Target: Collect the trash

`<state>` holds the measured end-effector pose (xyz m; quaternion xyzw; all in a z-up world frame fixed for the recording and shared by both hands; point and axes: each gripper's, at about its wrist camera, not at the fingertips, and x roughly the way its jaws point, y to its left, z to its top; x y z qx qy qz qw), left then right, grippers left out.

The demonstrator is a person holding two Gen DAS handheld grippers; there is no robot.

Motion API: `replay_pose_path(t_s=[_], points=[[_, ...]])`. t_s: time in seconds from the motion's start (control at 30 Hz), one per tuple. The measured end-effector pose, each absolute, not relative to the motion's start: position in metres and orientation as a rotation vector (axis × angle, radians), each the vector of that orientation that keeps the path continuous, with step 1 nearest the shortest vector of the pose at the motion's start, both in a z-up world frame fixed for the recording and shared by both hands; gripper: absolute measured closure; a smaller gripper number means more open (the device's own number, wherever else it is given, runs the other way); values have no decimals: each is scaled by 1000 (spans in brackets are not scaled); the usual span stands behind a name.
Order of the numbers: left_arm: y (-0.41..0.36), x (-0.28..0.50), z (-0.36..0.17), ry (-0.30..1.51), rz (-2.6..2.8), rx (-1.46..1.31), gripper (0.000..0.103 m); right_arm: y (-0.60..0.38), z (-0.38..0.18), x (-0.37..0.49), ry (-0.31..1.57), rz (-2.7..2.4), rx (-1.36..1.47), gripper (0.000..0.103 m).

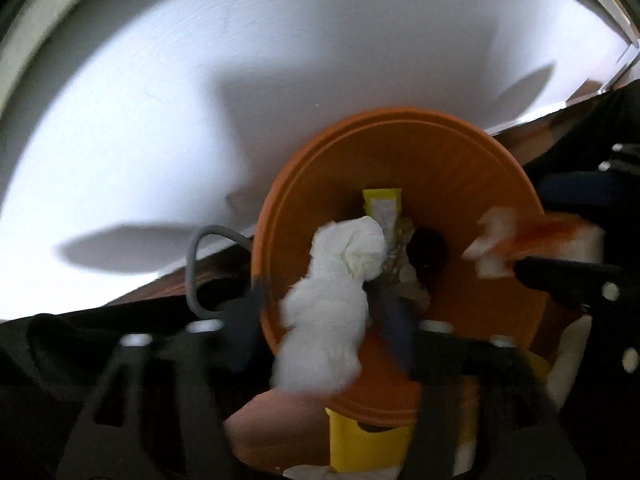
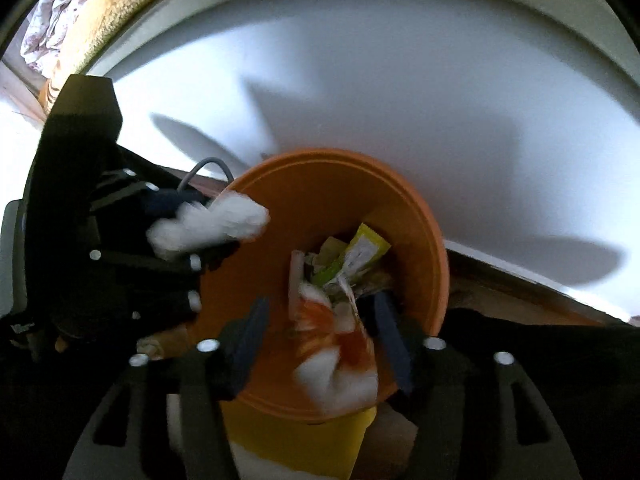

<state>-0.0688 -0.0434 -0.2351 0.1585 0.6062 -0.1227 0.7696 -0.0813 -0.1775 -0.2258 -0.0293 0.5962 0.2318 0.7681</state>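
White wall (image 1: 280,60) behind, both tongs (image 1: 328,312) (image 2: 320,344) pointing down — spread, tissues (image 1: 324,312) loose over orange bin (image 1: 460,168)

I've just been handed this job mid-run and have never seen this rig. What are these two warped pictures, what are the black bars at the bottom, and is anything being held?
There is no robot arm: a person carries a two-finger gripper in each hand, and each gripper has a wide-angle camera looking along its fingers. The black bars are those fingers. One picture is from the left gripper, the other from the right gripper. Both point down into an orange bin standing by a white wall, with wrappers already inside. A white tissue wad sits between the left fingers, and an orange-stained tissue between the right ones. Both look blurred and the jaws stand apart, so I read them as being dropped, not gripped.
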Motion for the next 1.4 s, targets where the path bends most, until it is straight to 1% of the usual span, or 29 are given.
replay_pose_path(t_s=[0.1,0.17,0.27,0.3,0.4,0.47,0.53,0.57,0.63,0.77,0.83,0.93,1.0,1.17,1.4], points=[[-46,-73,-225,1263,-266,356,23,-182,-218,-88,1263,483,-74,46],[-47,-72,-221,1250,-255,368,21,-185,-212,-93,1242,467,-83,42],[-47,-80,-209,1213,-247,370,21,-191,-198,-100,1197,444,-94,33],[-45,-81,-203,1196,-245,366,21,-193,-191,-104,1171,431,-100,27],[-48,-87,-183,1126,-231,362,21,-201,-173,-106,1114,409,-97,26],[-48,-92,-165,1064,-211,373,20,-208,-154,-110,1062,378,-88,22],[-46,-92,-143,994,-191,383,19,-220,-126,-111,975,344,-64,12],[-44,-93,-131,964,-183,376,17,-220,-117,-110,939,330,-57,10],[-39,-88,-108,917,-176,340,15,-227,-88,-110,837,285,-49,5],[-31,-72,-57,822,-144,242,14,-247,-35,-97,689,205,-41,5],[-27,-62,-33,755,-112,200,12,-254,-13,-85,629,148,-28,5],[-24,-44,-10,689,-63,154,11,-266,13,-59,550,96,22,5],[-23,-31,-1,678,-44,108,11,-261,19,-42,521,55,32,5],[-20,5,15,668,-5,6,11,-242,14,-20,474,-51,1,5],[-19,23,13,681,33,-18,11,-223,3,2,500,-59,-5,5]])
